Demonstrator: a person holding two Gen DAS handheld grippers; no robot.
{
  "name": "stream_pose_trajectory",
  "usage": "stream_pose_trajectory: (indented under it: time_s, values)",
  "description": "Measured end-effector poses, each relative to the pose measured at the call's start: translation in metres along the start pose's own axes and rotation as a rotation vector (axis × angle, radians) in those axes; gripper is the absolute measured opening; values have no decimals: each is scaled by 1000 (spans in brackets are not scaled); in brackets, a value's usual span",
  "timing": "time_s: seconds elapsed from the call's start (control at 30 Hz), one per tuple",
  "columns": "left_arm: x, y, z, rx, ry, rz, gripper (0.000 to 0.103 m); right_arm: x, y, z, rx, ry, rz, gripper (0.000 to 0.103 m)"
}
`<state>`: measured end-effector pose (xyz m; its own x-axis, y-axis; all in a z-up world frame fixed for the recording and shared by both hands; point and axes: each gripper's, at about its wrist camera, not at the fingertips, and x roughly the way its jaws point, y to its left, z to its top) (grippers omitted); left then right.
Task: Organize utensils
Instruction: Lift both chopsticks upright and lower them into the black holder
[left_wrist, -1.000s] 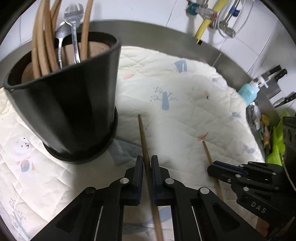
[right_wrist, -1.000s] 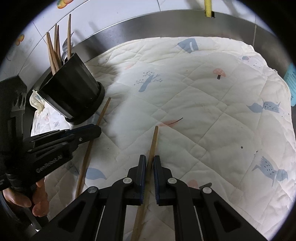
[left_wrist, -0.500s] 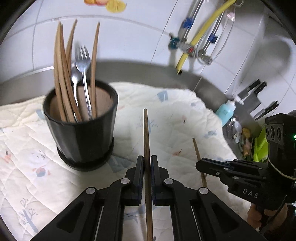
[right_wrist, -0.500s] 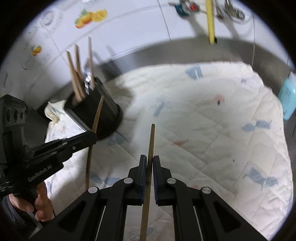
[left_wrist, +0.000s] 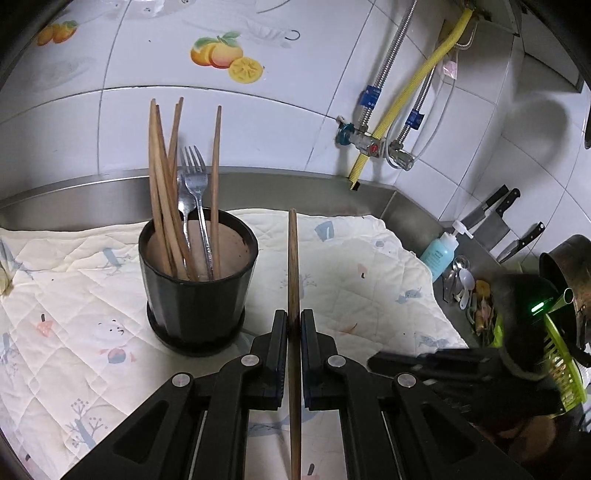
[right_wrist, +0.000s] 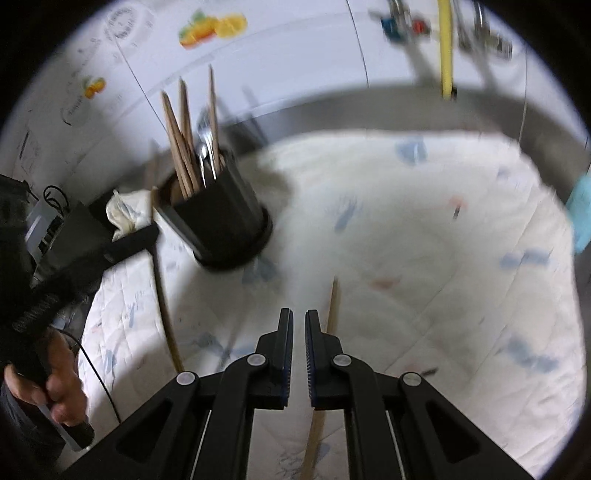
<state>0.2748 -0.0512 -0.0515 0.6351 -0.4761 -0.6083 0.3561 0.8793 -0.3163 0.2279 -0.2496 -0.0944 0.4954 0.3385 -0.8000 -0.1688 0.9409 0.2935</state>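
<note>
My left gripper (left_wrist: 293, 321) is shut on a wooden chopstick (left_wrist: 293, 266), held above the quilted mat (left_wrist: 351, 280) just right of the black utensil holder (left_wrist: 195, 295). The holder (right_wrist: 221, 225) contains several chopsticks and two forks. My right gripper (right_wrist: 299, 321) is shut with nothing between its pads. A second chopstick (right_wrist: 330, 310) runs just right of and behind its right finger. Blur hides whether that chopstick rests on the mat (right_wrist: 424, 221). The left gripper (right_wrist: 149, 232) and its chopstick (right_wrist: 164, 302) show at the left, blurred. The right gripper (left_wrist: 373, 363) shows blurred at lower right.
A tiled wall with a yellow hose (left_wrist: 417, 85) and valves stands behind the steel counter. A blue soap bottle (left_wrist: 439, 253), knives (left_wrist: 491, 218), a pot (left_wrist: 569, 266) and a green basket (left_wrist: 557, 354) crowd the right side. A hand (right_wrist: 55, 387) grips the left tool.
Both grippers rose. The left lifted its chopstick off the mat and tipped up toward the wall. The right's chopstick, between its jaws before, now sits outside its right finger.
</note>
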Motion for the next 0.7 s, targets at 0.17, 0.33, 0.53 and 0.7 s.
stream_pose_trajectory:
  time_s: [0.17, 0.33, 0.53, 0.7]
  values:
    - [-4, 5, -2, -5, -6, -3, 6, 27, -5, -18, 1, 88, -55, 9]
    - [-4, 8, -3, -15, -8, -7, 6, 40, -7, -22, 8, 119, -82, 10]
    - [-3, 9, -3, -15, -5, -10, 6, 50, 1, -20, -7, 128, -81, 13]
    - [-3, 8, -3, -19, -6, -11, 6, 53, 7, -15, -56, 137, -113, 11]
